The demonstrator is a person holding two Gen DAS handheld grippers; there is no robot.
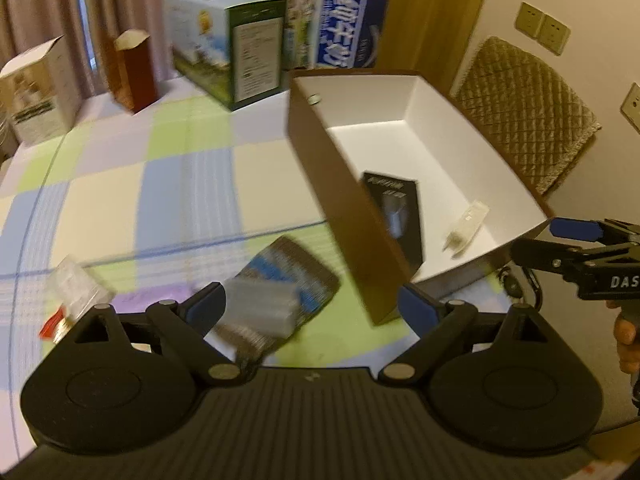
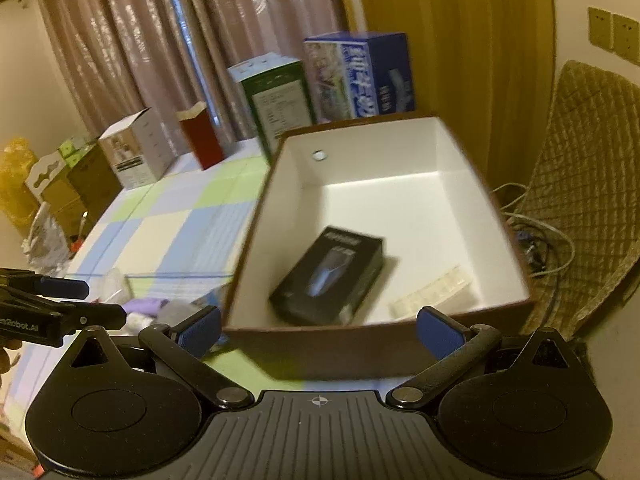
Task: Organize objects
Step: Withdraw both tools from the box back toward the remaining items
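Note:
A brown box with a white inside [image 1: 340, 184] [image 2: 400, 184] stands on the checked tablecloth [image 1: 120, 184]. In it lie a black carton [image 1: 400, 216] [image 2: 328, 276] and a clear plastic piece [image 1: 466, 228] [image 2: 434, 294]. My left gripper [image 1: 312, 312] is open above a blue-grey blister pack [image 1: 280, 296] lying beside the box. A clear packet with a red end [image 1: 72, 296] lies to its left. My right gripper [image 2: 320, 330] is open and empty at the box's near wall; it also shows in the left wrist view [image 1: 576, 236].
Several cartons stand along the table's far edge: a white one [image 1: 36, 96], a red-brown one [image 1: 134, 72], a green one [image 1: 232, 44] and a blue one [image 1: 340, 24]. A quilted chair [image 1: 524, 108] stands right of the box. Cables [image 2: 540, 240] lie by it.

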